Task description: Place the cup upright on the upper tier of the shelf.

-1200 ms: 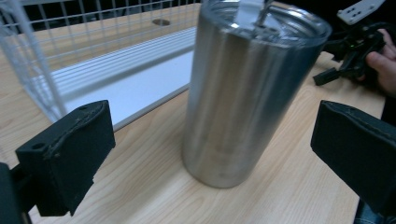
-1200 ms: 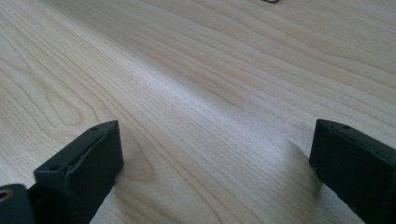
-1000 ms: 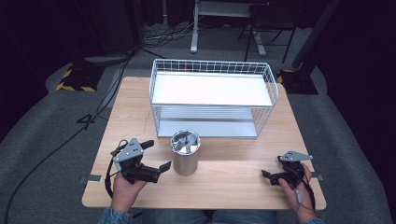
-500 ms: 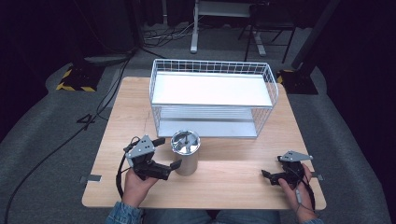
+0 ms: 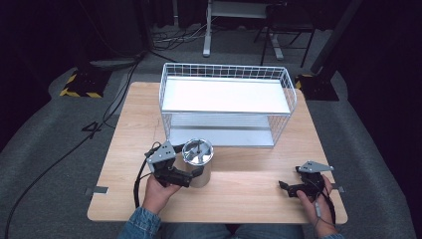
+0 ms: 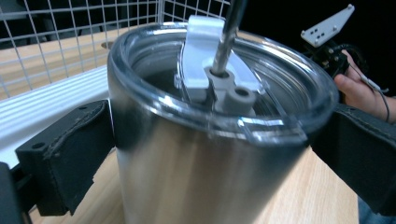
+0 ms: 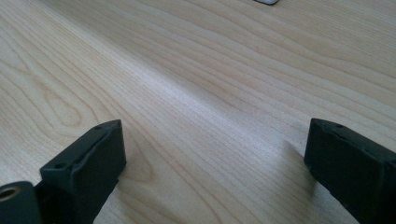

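A steel tumbler (image 5: 198, 160) with a clear lid and a metal straw stands on the wooden table (image 5: 249, 204), in front of the wire rack. My left gripper (image 5: 195, 172) is open around it, one jaw on each side of its wall. In the left gripper view the tumbler (image 6: 201, 158) sits between the two black pads (image 6: 70, 158), which lie very close to the metal. My right gripper (image 5: 283, 185) rests low at the table's front right, open, and in its own view the right gripper (image 7: 215, 158) has bare wood between its jaws.
A white wire rack (image 5: 226, 94) with two shelves stands at the back middle of the table, just behind the tumbler. Dark floor, cables and stands surround the table. Bare wood lies between the tumbler and my right gripper.
My left gripper moved right and forward from the table's front left until its jaws came around the tumbler. The tumbler and my right gripper stayed in place.
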The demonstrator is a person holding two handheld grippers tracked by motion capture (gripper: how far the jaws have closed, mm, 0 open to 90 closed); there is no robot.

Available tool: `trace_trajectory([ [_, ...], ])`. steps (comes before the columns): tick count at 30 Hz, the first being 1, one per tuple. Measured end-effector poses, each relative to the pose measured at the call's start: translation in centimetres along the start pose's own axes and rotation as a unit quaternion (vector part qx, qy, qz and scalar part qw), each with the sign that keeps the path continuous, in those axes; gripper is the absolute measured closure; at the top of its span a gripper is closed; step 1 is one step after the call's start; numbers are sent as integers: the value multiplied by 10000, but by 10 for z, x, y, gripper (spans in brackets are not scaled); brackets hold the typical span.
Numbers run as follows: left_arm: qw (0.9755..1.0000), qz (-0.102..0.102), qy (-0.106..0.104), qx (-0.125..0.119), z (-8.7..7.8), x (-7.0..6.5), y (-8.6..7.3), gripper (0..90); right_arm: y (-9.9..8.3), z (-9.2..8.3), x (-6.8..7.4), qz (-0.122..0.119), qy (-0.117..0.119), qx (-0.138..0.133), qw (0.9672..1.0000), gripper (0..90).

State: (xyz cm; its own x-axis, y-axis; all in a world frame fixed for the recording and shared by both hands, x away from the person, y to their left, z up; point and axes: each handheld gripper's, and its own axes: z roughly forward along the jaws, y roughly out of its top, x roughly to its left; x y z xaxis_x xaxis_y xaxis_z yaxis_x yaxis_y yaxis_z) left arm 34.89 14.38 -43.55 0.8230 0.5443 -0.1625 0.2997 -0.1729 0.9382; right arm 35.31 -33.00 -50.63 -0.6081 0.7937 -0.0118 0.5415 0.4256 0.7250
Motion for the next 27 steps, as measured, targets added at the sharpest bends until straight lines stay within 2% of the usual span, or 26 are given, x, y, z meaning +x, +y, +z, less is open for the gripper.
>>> trace_trajectory([
  [8,9999,97,-58,-84,10,2,-1,0,0,-1,0,30,-12,-3,10000,66],
  [15,9998,157,-6,-95,17,1,-2,0,-1,-1,1,27,-22,-11,10000,70],
  [27,9997,254,65,10,25,1,-2,20,-1,-1,1,7,-9,-20,10000,77],
])
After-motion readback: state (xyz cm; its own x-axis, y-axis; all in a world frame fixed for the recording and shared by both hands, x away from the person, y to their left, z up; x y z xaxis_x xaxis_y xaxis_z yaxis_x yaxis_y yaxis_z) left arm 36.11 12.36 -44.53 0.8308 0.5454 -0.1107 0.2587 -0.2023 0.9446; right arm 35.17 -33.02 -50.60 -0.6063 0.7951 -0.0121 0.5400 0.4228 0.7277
